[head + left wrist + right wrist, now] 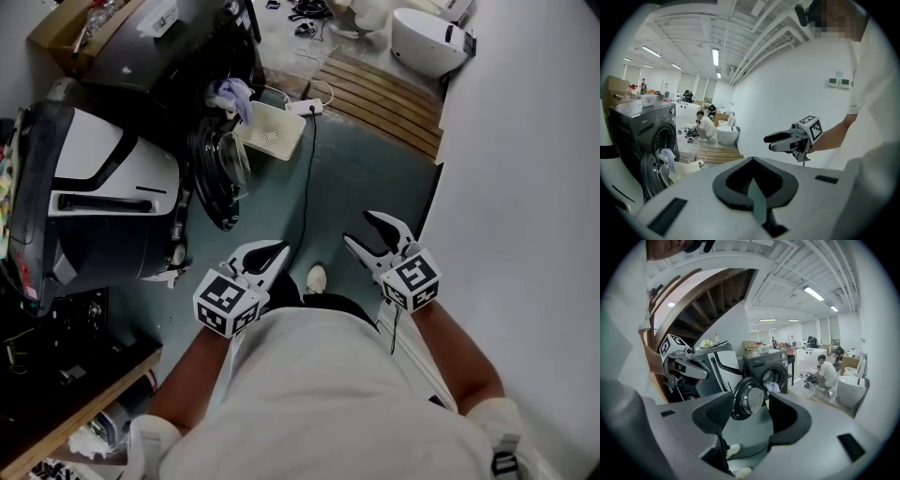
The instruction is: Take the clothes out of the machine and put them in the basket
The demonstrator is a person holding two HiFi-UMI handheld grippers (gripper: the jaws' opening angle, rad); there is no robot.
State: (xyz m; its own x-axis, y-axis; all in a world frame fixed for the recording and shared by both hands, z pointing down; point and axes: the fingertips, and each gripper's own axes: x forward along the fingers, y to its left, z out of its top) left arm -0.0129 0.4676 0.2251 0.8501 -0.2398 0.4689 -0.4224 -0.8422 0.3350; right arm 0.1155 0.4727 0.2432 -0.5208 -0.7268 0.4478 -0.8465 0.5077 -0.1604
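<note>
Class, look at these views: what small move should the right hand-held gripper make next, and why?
Probably carry the right hand-held gripper toward the pale lilac cloth hanging from the open drum of the dark grey washing machine. Its jaws stand apart and empty, well short of the machine, and the white perforated plastic basket waits beside it.

The grey floor (366, 178) bears the washing machine (159, 56), white basket (274, 131) and wooden pallet (384, 98).

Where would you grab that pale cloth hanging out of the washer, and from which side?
Probably pinch the bunched fold of the cloth that hangs out of the washer, coming from the front, past the open door. It droops free above the basket.
</note>
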